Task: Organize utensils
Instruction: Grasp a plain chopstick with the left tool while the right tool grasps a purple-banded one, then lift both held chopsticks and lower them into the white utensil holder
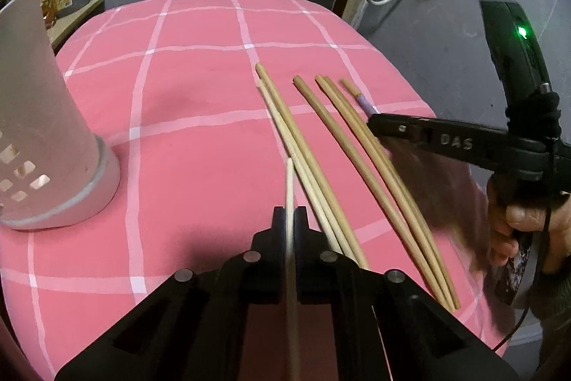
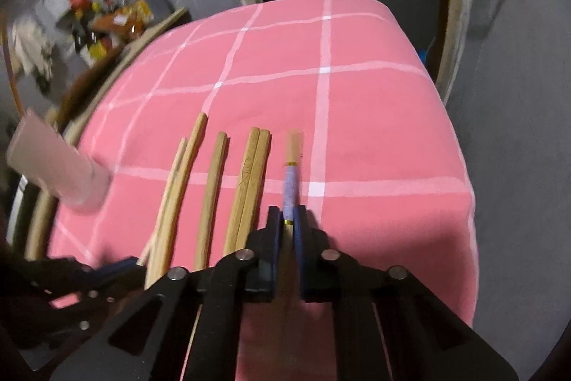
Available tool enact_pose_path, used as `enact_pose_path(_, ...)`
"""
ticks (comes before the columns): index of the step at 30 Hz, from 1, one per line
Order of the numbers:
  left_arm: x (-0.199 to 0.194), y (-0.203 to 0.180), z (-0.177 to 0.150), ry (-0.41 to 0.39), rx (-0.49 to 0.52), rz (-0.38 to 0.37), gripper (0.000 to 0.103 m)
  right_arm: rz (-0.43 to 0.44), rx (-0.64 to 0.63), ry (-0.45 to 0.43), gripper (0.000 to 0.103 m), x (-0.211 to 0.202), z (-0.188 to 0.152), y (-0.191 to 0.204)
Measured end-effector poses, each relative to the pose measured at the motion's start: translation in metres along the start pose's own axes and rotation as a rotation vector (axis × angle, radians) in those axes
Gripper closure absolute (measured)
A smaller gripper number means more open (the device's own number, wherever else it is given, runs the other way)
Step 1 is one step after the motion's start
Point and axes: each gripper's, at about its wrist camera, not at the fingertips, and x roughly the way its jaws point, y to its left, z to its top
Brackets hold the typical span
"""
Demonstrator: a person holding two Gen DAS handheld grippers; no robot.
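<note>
My left gripper (image 1: 289,215) is shut on a pale chopstick (image 1: 289,188) that points forward over the pink checked tablecloth (image 1: 200,88). Several wooden chopsticks (image 1: 332,145) lie side by side to its right. My right gripper (image 2: 287,220) is shut on a chopstick with a purple band (image 2: 289,183); the same gripper (image 1: 374,122) shows in the left wrist view at the right. The wooden chopsticks (image 2: 246,188) lie just left of it. A white perforated utensil holder (image 1: 43,138) stands at the left; in the right wrist view it (image 2: 57,174) is blurred.
The tablecloth (image 2: 374,131) ends in a drop at the right and far side. Cluttered shelves and bottles (image 2: 107,13) lie beyond the table's left. The left gripper (image 2: 82,277) shows at the lower left of the right wrist view.
</note>
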Motion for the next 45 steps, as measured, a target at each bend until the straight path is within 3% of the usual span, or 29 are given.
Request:
enact_pose_path(7,-0.028,0.000,-0.008,-0.103,-0.015,-0.036,0.100,0.108,0.084,-0.147,0.098,-0.036,-0.017,-0.001)
enact_pose_path(13,-0.069,0.006,-0.016,-0.291,-0.036,-0.043,0.100,0.185,0.068,-0.390,0.098,-0.080,-0.035,0.020)
enact_pose_path(19,-0.106,0.018,-0.020,-0.480,-0.081,-0.047,0.100,0.260,-0.029,-0.624,0.098,-0.110,-0.043,0.062)
enact_pose_path(25,-0.151,0.043,-0.017,-0.664,-0.131,-0.030,0.100,0.321,-0.108,-0.785,0.098,-0.125,-0.033,0.103)
enact_pose_path(31,-0.195,0.080,-0.002,-0.803,-0.168,0.031,0.100,0.412,-0.156,-0.895,0.098,-0.129,-0.007,0.145)
enact_pose_path(37,-0.224,0.144,0.016,-0.927,-0.259,0.102,0.100,0.494,-0.181,-0.990,0.098,-0.123,0.025,0.188)
enact_pose_path(45,-0.240,0.220,0.036,-1.043,-0.361,0.163,0.100,0.487,-0.219,-1.116,0.098,-0.109,0.047,0.221)
